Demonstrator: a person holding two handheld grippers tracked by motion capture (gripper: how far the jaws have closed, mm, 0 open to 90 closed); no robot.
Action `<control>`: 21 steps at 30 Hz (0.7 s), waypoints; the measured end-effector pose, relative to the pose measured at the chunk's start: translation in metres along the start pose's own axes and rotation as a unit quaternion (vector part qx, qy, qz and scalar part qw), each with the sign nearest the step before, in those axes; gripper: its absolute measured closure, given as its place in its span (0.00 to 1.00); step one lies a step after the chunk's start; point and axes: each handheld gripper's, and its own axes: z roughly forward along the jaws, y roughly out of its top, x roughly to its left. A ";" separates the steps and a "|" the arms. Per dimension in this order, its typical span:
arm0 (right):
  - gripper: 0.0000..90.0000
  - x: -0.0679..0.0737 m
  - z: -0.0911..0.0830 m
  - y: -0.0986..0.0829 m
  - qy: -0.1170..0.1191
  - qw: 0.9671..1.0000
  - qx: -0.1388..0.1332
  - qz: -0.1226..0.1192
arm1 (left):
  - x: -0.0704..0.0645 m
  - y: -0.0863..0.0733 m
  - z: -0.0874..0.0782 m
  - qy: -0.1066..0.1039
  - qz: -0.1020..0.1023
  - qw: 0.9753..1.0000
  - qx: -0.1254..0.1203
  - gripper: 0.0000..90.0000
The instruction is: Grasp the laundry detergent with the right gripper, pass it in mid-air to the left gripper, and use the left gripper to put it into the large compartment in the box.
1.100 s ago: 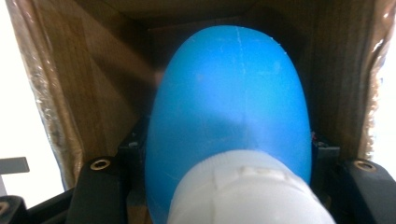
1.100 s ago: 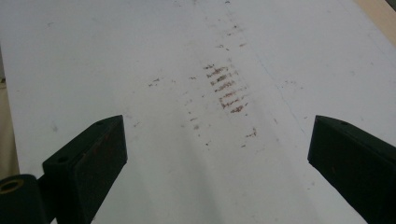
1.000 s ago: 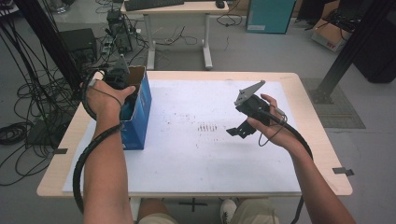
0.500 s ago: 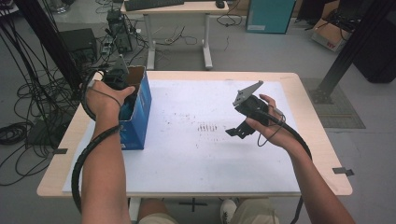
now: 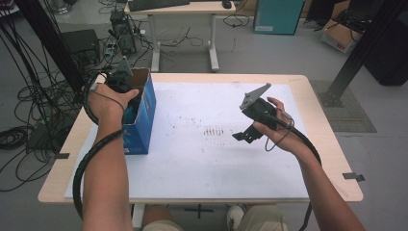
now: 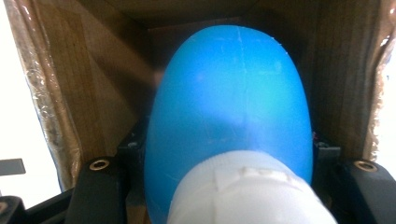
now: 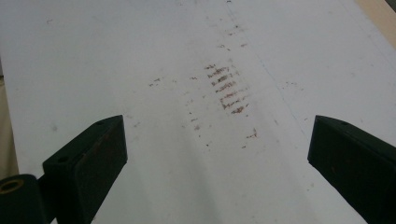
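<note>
Between the jaws of the left gripper (image 6: 229, 186) a smooth blue plastic bottle with a white cap (image 6: 229, 107) is clamped; the two black jaws are seen pressed against its sides low in the left gripper view, the white cap nearest the camera and the rounded blue body pointing away. The bottle's long axis is thus laid along the jaws' own line, base first, straight into the open-topped blue cardboard box with a brown inside (image 6: 107, 74), whose brown walls are seen close on both sides of the bottle. Whether the base is touching the box floor cannot be told.

In the high view the left gripper (image 5: 120, 82) is held over the far end of the box (image 5: 142, 120), which stands at the left edge of the bench (image 5: 202, 168), on the white sheet.

The jaws of the right gripper (image 7: 219, 158) are spread wide and nothing is held in them; only the scuffed white sheet (image 7: 187, 93) with its reddish-brown marks is framed between them. That gripper (image 5: 252, 122) is held above the bench to the right of centre, well apart from the box.

The bottle is judged to be in the left hand's charge alone, and the coming move is judged to run along the bottle's axis, further into or out of the box.
</note>
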 end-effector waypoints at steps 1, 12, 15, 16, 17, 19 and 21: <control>0.05 0.000 0.000 0.000 0.000 1.000 0.001 0.000 | 0.000 0.000 0.000 0.000 0.000 1.000 0.000 0.41; 0.05 0.001 0.001 0.002 0.001 1.000 0.002 -0.003 | 0.001 0.000 0.000 -0.001 0.001 1.000 0.000 0.41; 0.05 0.001 0.002 0.002 0.001 1.000 0.005 -0.003 | 0.001 0.000 0.000 -0.002 0.000 1.000 -0.001 0.41; 0.05 0.002 0.002 0.002 0.002 1.000 0.005 -0.003 | 0.001 0.000 0.000 -0.002 0.000 1.000 -0.001 0.41; 0.05 0.001 0.002 0.002 0.001 1.000 0.005 -0.004 | 0.001 0.000 0.000 -0.001 0.000 1.000 -0.001 0.41; 0.05 0.001 0.002 0.002 0.001 1.000 0.006 -0.005 | 0.000 0.000 0.000 -0.001 0.001 1.000 -0.001 0.41; 0.05 0.001 0.001 0.002 0.001 1.000 0.004 -0.006 | 0.000 0.000 0.000 0.000 0.001 1.000 -0.001 0.41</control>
